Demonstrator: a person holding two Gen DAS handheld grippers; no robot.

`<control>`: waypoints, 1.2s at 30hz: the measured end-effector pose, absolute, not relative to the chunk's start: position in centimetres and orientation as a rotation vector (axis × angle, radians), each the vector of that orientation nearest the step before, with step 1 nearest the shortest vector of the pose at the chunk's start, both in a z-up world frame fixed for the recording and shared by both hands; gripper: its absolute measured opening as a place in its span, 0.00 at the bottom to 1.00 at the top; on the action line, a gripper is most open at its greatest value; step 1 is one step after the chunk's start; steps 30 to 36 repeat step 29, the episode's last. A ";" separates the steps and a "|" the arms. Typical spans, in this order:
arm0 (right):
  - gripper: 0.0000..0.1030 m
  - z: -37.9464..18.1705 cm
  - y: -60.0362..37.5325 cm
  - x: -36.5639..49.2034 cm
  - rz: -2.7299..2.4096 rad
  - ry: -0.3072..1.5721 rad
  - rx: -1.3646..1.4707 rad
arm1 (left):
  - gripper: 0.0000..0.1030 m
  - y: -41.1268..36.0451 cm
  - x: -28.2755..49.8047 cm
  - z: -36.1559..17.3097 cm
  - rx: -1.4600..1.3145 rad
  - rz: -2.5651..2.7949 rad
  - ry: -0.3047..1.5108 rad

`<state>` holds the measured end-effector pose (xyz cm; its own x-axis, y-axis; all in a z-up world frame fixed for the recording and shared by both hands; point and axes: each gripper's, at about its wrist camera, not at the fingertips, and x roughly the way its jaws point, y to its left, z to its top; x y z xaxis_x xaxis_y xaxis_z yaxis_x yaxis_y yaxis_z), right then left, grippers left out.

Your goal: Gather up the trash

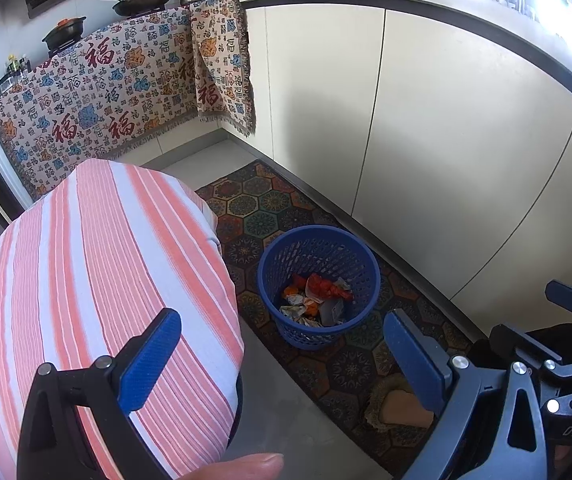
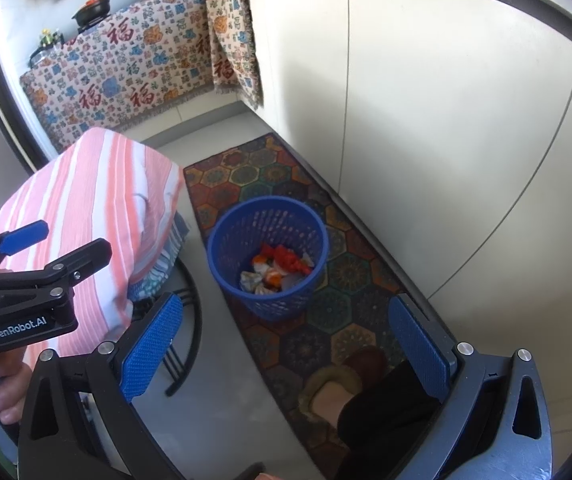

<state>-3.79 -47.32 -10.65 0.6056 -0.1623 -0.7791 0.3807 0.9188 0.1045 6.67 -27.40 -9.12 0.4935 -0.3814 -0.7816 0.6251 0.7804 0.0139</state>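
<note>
A blue mesh trash basket [image 1: 282,256] stands on a patterned rug [image 1: 254,204] and shows in the right wrist view too [image 2: 226,236]. It holds crumpled trash [image 1: 317,296], red, orange and white, also seen from the right [image 2: 282,266]. My left gripper [image 1: 282,354] is open and empty, held above and in front of the basket. My right gripper [image 2: 286,342] is open and empty too, above the rug near the basket. The left gripper also shows at the left edge of the right wrist view [image 2: 38,252].
A round table with a striped pink and white cloth [image 1: 98,296] stands left of the basket. Cream cabinet doors [image 1: 425,140] run along the right. A patterned cloth [image 1: 98,92] hangs below a stove with pans. The person's slippered foot [image 2: 337,384] rests on the rug.
</note>
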 end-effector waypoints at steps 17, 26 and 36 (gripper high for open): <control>1.00 -11.2 -47.9 -3.7 -0.320 0.880 0.279 | 1.00 -27.6 6.6 -9.8 0.340 -0.634 0.857; 1.00 -11.4 -47.7 -3.8 -0.331 0.890 0.279 | 1.00 -27.3 6.6 -10.1 0.330 -0.654 0.867; 1.00 -11.5 -47.6 -3.6 -0.335 0.897 0.273 | 1.00 -27.1 6.6 -10.0 0.330 -0.664 0.866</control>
